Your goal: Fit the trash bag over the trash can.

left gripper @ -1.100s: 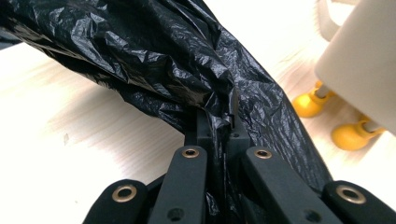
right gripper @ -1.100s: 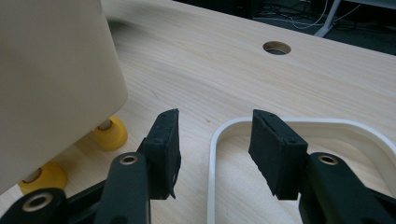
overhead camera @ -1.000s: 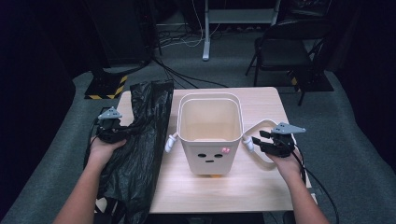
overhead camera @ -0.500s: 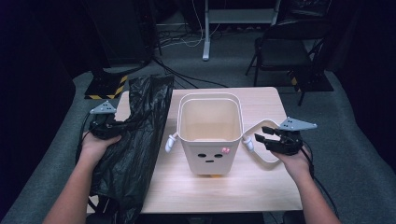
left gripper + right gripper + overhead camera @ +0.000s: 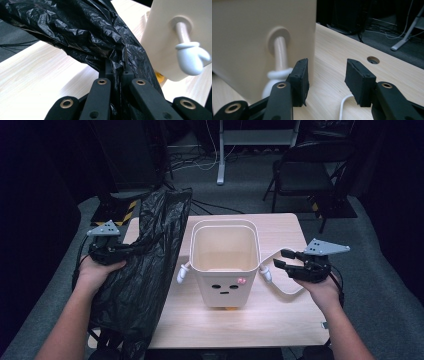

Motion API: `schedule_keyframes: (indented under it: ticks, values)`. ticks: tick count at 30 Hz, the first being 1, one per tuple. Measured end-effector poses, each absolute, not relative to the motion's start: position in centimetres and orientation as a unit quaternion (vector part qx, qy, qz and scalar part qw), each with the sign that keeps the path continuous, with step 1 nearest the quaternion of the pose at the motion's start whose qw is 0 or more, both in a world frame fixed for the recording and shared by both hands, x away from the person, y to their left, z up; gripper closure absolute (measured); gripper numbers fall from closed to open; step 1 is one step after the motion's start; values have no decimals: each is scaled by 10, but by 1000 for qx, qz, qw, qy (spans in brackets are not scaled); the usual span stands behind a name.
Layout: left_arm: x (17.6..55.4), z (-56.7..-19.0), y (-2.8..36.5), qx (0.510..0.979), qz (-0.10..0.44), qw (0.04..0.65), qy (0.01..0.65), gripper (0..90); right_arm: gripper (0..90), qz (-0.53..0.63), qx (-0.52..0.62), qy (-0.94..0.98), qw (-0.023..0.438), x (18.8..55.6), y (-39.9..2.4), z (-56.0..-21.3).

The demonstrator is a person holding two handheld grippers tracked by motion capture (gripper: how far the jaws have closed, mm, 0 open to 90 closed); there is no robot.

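A crumpled black plastic bag (image 5: 150, 255) hangs over the table's left side, left of a cream bin (image 5: 225, 270) with a drawn face and small mitten arms. My left gripper (image 5: 131, 249) is shut on a fold of the bag (image 5: 87, 37), and in the left gripper view its jaws (image 5: 116, 65) pinch the film, with the bin's mitten (image 5: 191, 57) at the right. My right gripper (image 5: 284, 258) hovers just right of the bin, open with nothing between its fingers. In the right gripper view the gripper (image 5: 327, 77) points past the bin wall (image 5: 249, 37) and its mitten arm (image 5: 278, 72).
The light wooden table (image 5: 280, 320) carries a white cable loop (image 5: 285, 290) under my right gripper and has a round hole (image 5: 373, 60) near its edge. A folding chair (image 5: 305, 175) and a stand leg (image 5: 220, 165) are behind the table on the grey floor.
Both hands have risen above the table. The left one lifted the bag's held fold with it; the right stayed open beside the bin.
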State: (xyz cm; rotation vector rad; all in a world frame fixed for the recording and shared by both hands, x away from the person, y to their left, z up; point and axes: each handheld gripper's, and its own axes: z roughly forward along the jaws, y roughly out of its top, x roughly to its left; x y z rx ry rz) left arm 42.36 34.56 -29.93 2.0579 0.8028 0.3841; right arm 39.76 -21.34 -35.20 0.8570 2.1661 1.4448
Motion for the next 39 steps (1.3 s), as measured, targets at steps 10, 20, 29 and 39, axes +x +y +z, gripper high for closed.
schedule_keyframes:
  ticks: [10, 20, 29, 39]
  values:
    - [412, -269, 349, 831, 174, 432, 304, 888, 520, 533, 283, 773, 195, 388, -211, -323]
    - [402, -241, 341, 826, 166, 465, 272, 888, 520, 557, 255, 767, 190, 384, -203, -301]
    - [395, -217, 316, 833, 150, 486, 219, 888, 519, 565, 238, 766, 193, 380, -198, -286]
    - [396, -202, 285, 837, 125, 502, 176, 888, 520, 566, 227, 768, 195, 378, -193, -280]
